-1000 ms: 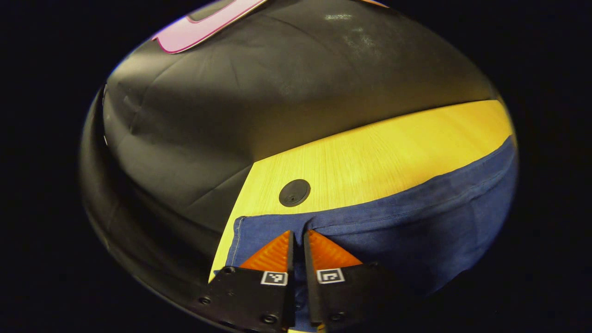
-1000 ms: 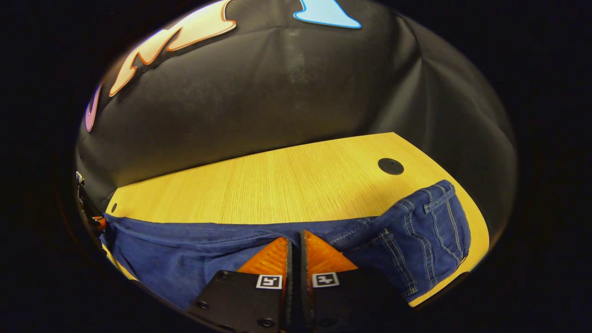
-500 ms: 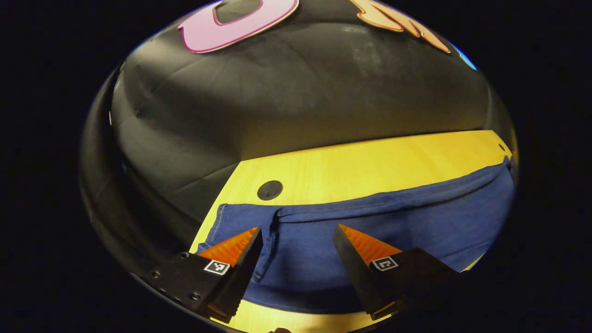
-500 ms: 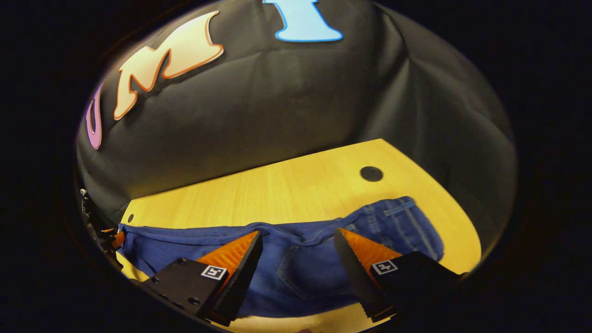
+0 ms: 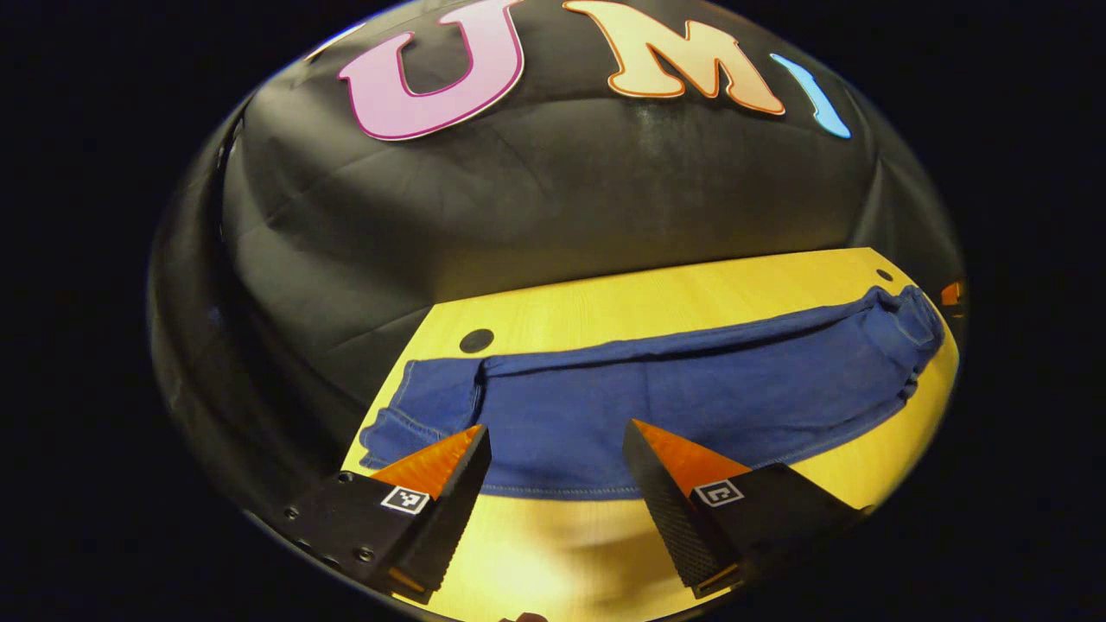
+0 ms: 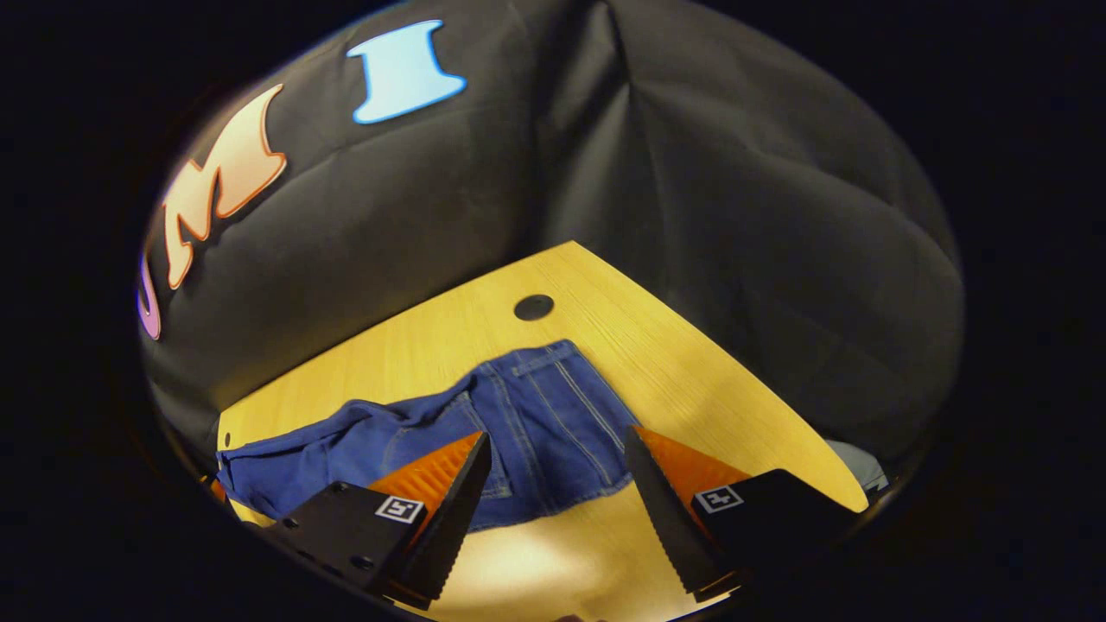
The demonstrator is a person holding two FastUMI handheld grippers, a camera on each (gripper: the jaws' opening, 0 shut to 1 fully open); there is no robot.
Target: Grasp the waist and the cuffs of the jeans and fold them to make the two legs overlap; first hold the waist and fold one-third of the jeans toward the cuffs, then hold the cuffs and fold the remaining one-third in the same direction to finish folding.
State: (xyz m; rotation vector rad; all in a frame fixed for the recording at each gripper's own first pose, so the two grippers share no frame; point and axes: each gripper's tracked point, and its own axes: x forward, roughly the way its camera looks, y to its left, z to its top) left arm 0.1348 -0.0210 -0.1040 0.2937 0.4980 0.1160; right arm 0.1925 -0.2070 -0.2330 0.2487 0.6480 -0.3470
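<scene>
Both grippers' fingers [image 5: 449,453] [image 6: 449,462] are spread, released, with the jeans [image 5: 657,397] [image 6: 527,423] lying just beyond them.

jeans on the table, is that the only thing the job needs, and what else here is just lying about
For the job:
- jeans
- left gripper, open
- right gripper, open

Just there:
- wooden table
- black round caps in the tabletop

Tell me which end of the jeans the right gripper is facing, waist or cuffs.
The waist end: stitched seams and a pocket show between the right gripper's open fingers. The plain hemmed cuff end lies by the left gripper.
</scene>
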